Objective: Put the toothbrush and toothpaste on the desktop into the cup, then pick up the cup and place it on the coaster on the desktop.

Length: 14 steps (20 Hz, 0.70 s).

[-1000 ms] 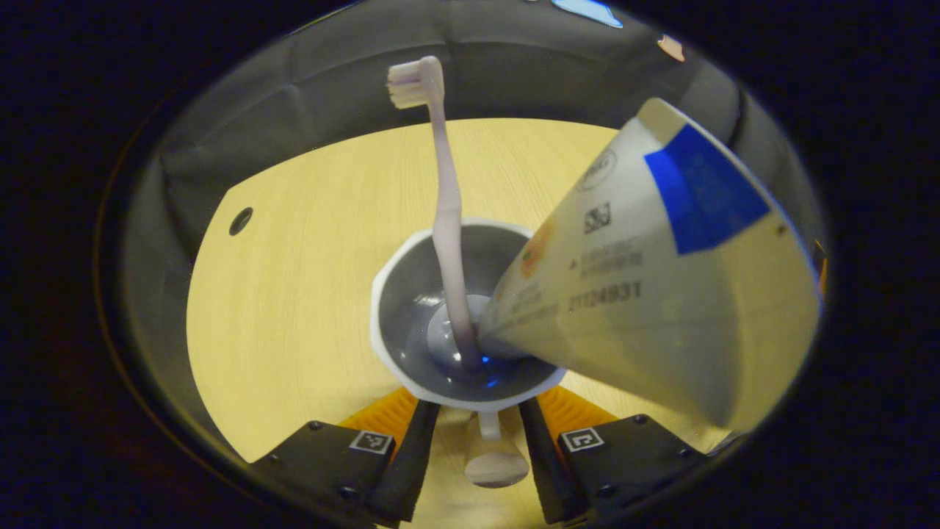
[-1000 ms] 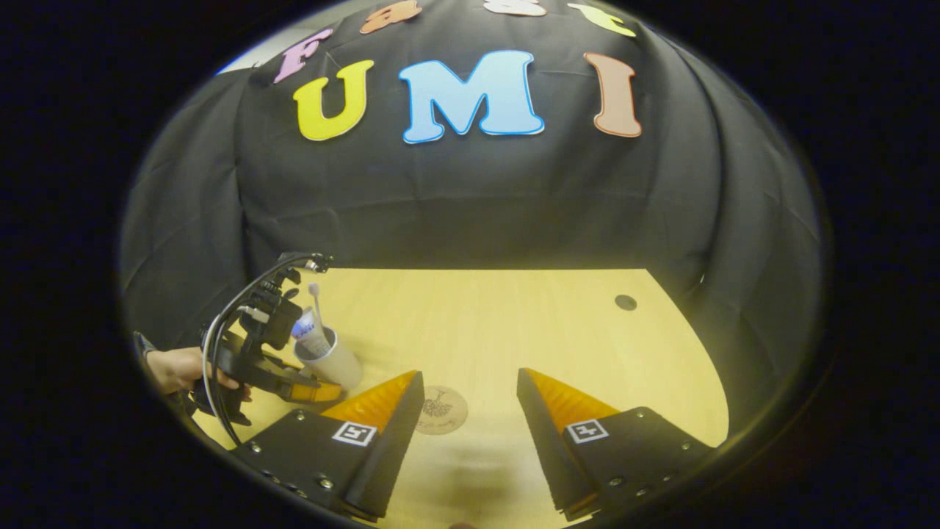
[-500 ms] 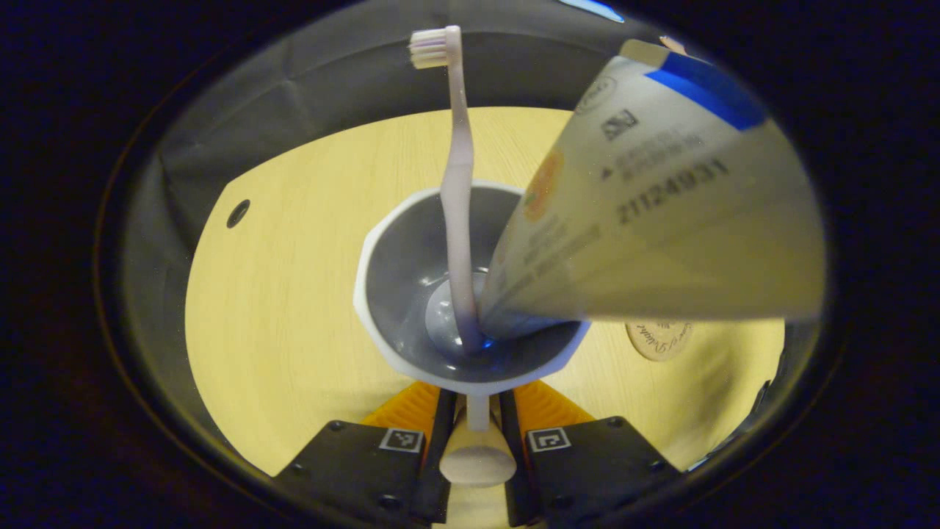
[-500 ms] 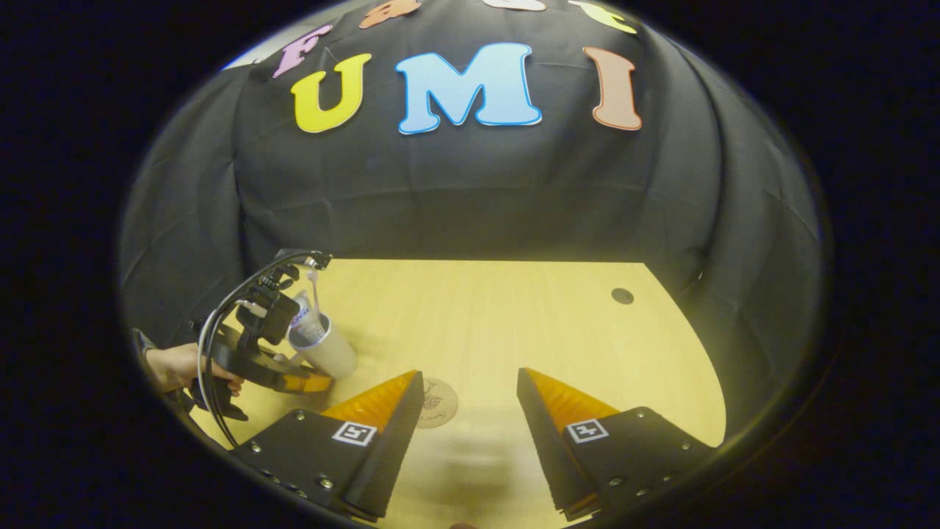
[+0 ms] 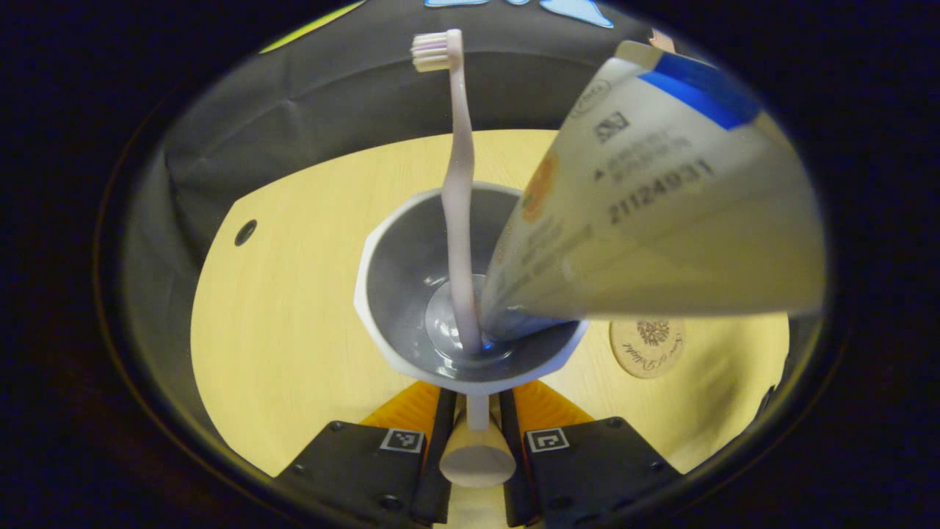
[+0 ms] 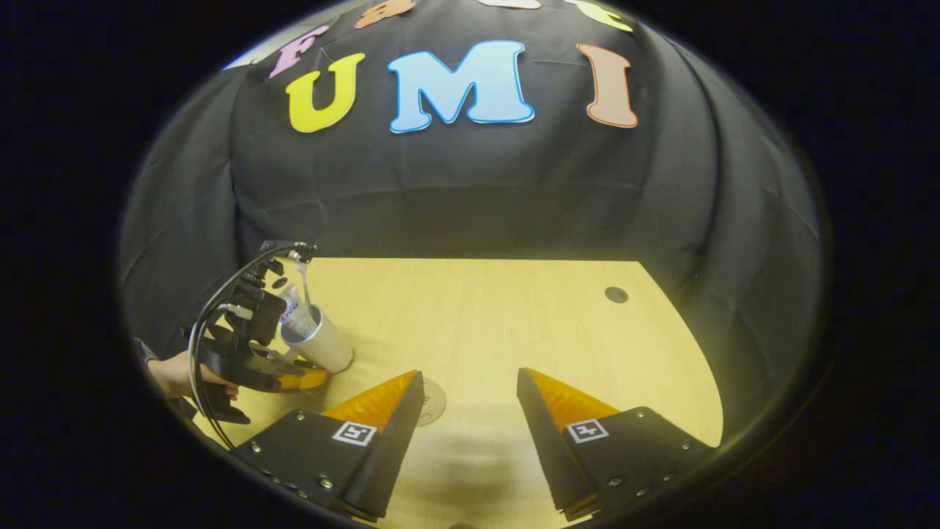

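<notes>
From the left gripper view we look steeply down, very close, into the cup [image 5: 470, 294] just past our own fingertips. From the right gripper view we look level across the desktop [image 6: 514, 323] toward the booth wall, from farther back. Both views share the cup [image 6: 319, 345], the coaster [image 5: 646, 347] [image 6: 432, 400] and the desktop.

Pale wooden desktop [image 6: 499, 323] with a round hole [image 6: 616, 294], black cloth wall [image 6: 470, 191] behind.
</notes>
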Available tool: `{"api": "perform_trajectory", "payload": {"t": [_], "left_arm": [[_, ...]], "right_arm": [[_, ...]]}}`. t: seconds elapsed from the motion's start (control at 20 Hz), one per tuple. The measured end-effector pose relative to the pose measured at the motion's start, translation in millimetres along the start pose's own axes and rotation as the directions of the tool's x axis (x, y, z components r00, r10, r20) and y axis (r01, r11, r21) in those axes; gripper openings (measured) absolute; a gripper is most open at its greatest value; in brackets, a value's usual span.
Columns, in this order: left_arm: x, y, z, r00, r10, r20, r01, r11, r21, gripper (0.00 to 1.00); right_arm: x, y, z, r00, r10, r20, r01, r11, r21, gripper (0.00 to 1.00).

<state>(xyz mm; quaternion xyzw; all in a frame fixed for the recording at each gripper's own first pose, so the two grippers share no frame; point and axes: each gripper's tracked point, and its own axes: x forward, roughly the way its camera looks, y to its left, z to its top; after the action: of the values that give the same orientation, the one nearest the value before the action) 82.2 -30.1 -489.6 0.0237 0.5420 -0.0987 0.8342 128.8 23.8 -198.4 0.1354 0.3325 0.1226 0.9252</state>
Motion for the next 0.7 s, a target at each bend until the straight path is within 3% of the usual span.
{"api": "perform_trajectory", "payload": {"t": [0.45,0.7], "left_arm": [[-16,-98,16,0.99,-0.143,0.017,0.14,0.985,0.104,0.36],[-7,-138,16,0.984,-0.177,-0.004,0.176,0.975,0.136,0.36]], "right_arm": [[-1,-19,3,1.0,-0.001,0.013,0.001,1.0,0.017,0.78],[-5,-35,-1,1.0,-0.015,0.011,0.014,0.998,0.053,0.77]]}}
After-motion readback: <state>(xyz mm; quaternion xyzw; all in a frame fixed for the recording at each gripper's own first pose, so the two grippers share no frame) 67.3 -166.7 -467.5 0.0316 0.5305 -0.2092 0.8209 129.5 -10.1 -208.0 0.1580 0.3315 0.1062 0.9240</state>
